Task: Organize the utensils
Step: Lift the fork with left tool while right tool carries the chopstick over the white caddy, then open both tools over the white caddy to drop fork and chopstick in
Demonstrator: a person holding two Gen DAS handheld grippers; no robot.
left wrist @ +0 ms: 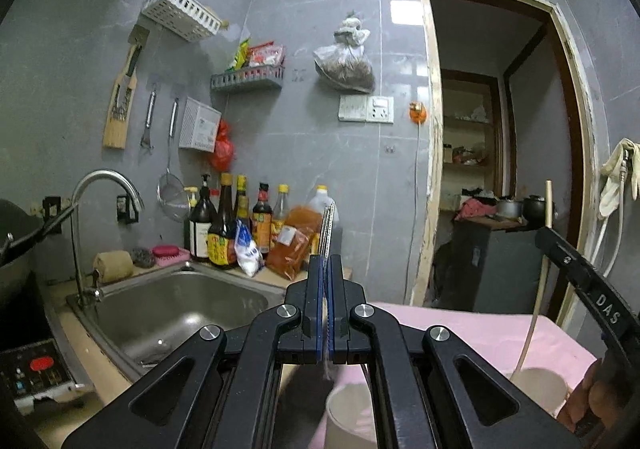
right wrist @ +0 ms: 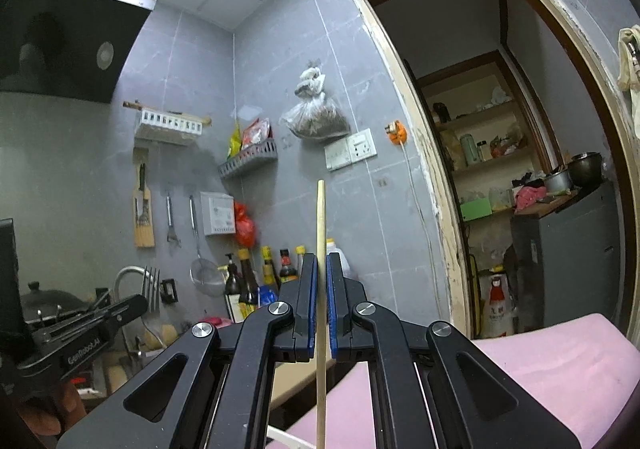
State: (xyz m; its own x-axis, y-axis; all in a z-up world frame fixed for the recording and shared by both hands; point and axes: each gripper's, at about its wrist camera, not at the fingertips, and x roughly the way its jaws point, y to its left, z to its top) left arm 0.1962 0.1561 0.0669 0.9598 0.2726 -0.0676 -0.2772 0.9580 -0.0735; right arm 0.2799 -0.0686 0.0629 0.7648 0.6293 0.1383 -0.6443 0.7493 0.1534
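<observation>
Two tongs: the left tongs (left wrist: 325, 261) clamp one fork (left wrist: 327, 227), the right tongs (right wrist: 321, 263) clamp one chopstick (right wrist: 320, 289). Two white cups stand on the pink surface (left wrist: 480, 333): a near cup (left wrist: 348, 421) and a far cup (left wrist: 540, 389). One sink (left wrist: 180, 309), one tap (left wrist: 104, 185). Three wall baskets: one white basket (left wrist: 180, 11), one grey basket (left wrist: 248, 77), one box basket (left wrist: 199, 125). One strainer (left wrist: 173, 193). One hanging bag (left wrist: 347, 63). Dark sauce bottles (left wrist: 224, 225) by the sink: at least five; an exact count cannot be made.

pink-covered table (left wrist: 480, 333) has two white cups on it, one (left wrist: 540, 385) toward the right edge, other (left wrist: 348, 417) beside it.
</observation>
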